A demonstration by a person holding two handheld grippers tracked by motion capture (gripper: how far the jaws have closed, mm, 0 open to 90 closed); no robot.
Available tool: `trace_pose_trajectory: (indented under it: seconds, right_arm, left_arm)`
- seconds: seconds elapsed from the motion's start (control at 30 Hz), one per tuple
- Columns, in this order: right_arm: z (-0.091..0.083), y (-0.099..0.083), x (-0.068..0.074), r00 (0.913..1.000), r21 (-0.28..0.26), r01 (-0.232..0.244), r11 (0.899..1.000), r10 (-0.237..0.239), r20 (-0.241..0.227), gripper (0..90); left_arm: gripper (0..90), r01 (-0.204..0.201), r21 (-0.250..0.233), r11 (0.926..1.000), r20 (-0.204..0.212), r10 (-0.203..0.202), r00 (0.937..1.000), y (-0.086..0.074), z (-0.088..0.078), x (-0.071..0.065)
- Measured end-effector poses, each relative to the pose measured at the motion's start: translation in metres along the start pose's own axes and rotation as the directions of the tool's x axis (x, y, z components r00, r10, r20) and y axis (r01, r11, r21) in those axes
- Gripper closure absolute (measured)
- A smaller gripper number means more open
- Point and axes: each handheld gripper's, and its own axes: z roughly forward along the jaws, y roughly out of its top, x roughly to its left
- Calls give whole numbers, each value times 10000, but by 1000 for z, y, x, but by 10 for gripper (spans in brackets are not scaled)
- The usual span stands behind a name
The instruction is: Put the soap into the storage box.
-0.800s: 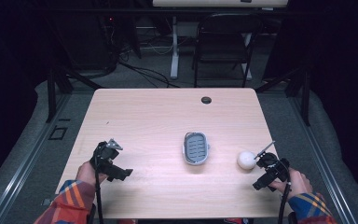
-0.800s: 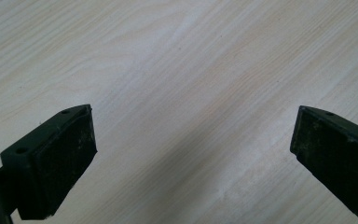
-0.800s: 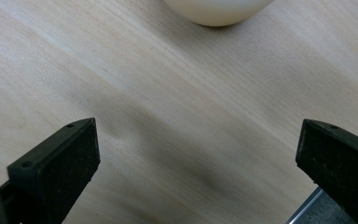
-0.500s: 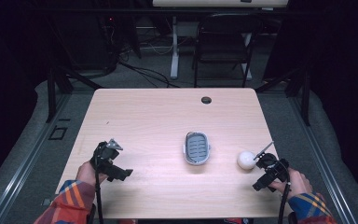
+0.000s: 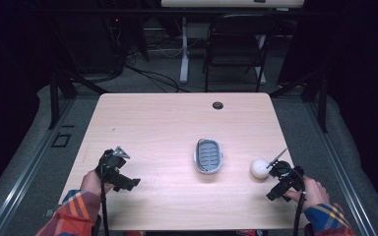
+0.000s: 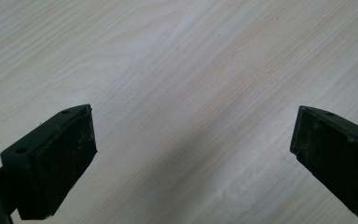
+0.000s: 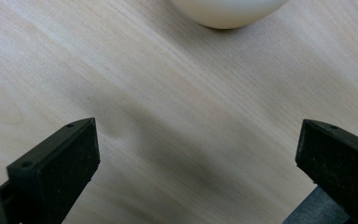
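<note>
Just ahead of right gripper (image 7: 198,172), jaws wide and empty, white ball (image 7: 228,11), likely next pickup; left gripper (image 6: 193,163) likewise wide, empty over bare table (image 6: 191,70).

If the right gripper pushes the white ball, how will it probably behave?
The white ball looks round and smooth, so it would probably roll away. It lies free on the table, so open jaws may slip off unless centred.

A white ball (image 5: 259,168) lies near the desk's right edge; a grey slotted tray (image 5: 208,156) lies at its middle.
</note>
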Motion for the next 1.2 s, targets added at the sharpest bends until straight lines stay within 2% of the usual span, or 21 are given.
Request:
trace_pose_trajectory:
  seconds: [0.17,0.23,0.27,0.37,0.4,0.5,0.53,0.57,0.6,0.77,0.83,0.87,0.9,0.93,0.97,1.0,1.1,1.13,1.17,1.2]
  right_arm:
    - [1,1,0,10000,-31,-42,10000,42,64,0]
    - [-1,2,-2,9999,73,74,9999,-75,79,0]
    - [0,2,-1,9999,-190,-43,9998,46,136,0]
    - [-2,5,-2,9997,-144,111,9998,-108,210,0]
    - [-4,6,-3,9995,55,217,9998,-218,217,0]
    - [-3,9,-5,9996,-85,197,9998,-196,183,0]
    - [-3,10,-5,10000,-265,25,9996,-25,-3,0]
    - [-3,10,-5,10000,-265,25,9996,-25,-3,0]
    - [-7,13,-6,9997,-113,260,9996,-260,1,0]
    - [-8,20,-9,9997,-304,226,9993,-228,-71,0]
    - [-9,25,-10,9994,-112,318,9994,-320,-159,0]
    - [-6,26,-10,9996,-435,44,9990,-56,-291,0]
    - [-11,31,-13,9980,216,619,9979,-616,-141,0]
    - [-10,34,-14,9978,261,657,9975,-653,-150,0]
    - [-7,35,-12,9994,-119,247,9996,-250,-240,0]
    - [-6,40,-13,9992,-163,179,9997,-185,-363,0]
    - [-6,45,-15,9993,-163,208,9997,-213,-312,0]
    - [-4,49,-15,9988,-368,-19,9993,1,-499,0]
    - [-4,49,-15,9988,-368,-19,9993,1,-499,0]
    - [-12,60,-21,9954,743,946,9927,-933,-211,0]
  left_arm:
    - [2,-14,22,10000,30,14,10000,1,2,0]
    - [2,-36,42,10000,34,36,10000,1,2,0]
    - [2,-20,23,10000,31,20,10000,1,2,0]
    - [2,-13,18,10000,30,13,10000,1,2,0]
    - [2,-22,31,10000,33,22,10000,1,2,0]
    - [2,-29,42,10000,32,29,10000,1,2,0]
    - [2,-25,31,10000,25,25,10000,1,1,0]
    - [2,-25,31,10000,25,25,10000,1,1,0]
    - [2,-26,54,10000,20,26,10000,1,2,0]
    - [2,-25,70,10000,38,25,10000,2,3,0]
    - [2,-21,83,10000,30,20,10000,2,3,0]
    - [2,-44,85,10000,18,44,10000,2,3,0]
    - [2,-30,82,10000,22,29,10000,2,3,0]
    - [2,-27,86,10000,21,27,10000,2,3,0]
    - [2,-32,81,10000,25,32,10000,2,3,0]
    - [2,-30,75,10000,26,30,10000,2,3,0]
    - [2,-28,81,10000,24,28,10000,2,3,0]
    - [2,-19,83,10000,26,19,10000,2,3,0]
    - [2,-19,83,10000,26,19,10000,2,3,0]
    - [2,-19,80,10000,30,19,10000,2,3,0]
